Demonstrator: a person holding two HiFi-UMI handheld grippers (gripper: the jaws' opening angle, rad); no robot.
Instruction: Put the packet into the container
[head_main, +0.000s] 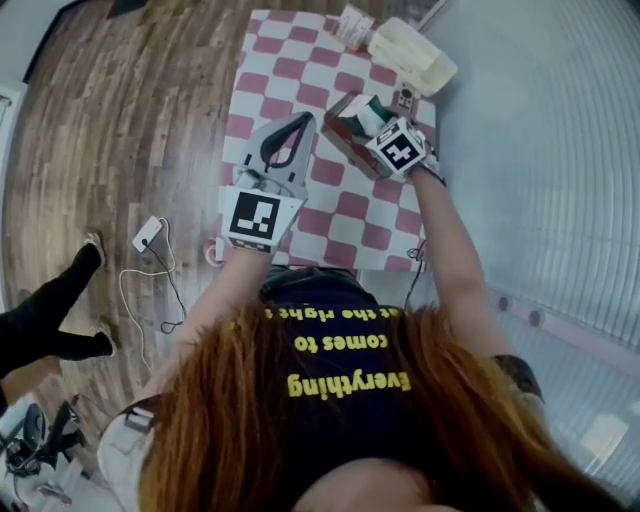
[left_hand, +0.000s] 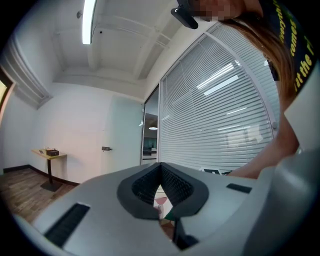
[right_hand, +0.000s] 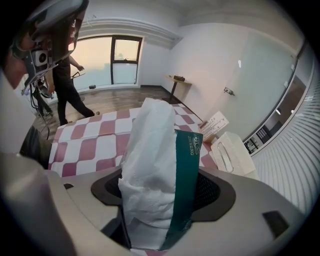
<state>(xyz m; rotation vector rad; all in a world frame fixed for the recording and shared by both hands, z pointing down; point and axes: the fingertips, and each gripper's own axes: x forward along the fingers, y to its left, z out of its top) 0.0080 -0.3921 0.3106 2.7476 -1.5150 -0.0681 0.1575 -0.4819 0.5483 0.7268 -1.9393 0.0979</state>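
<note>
My right gripper (head_main: 374, 122) is shut on a white packet (head_main: 368, 114) with a green band, and holds it just over a brown open box (head_main: 340, 137) on the checkered table (head_main: 290, 60). In the right gripper view the packet (right_hand: 155, 165) stands upright between the jaws and fills the gap of the right gripper (right_hand: 162, 186). My left gripper (head_main: 303, 120) hangs over the table to the left of the box, its jaws together with nothing in them. In the left gripper view the left gripper (left_hand: 161, 167) points level toward the window blinds.
A cream plastic box (head_main: 412, 55) lies at the table's far right corner, with a small printed card (head_main: 352, 25) beside it. On the wooden floor at the left are a white charger with its cable (head_main: 148, 235) and a person's legs (head_main: 50, 310).
</note>
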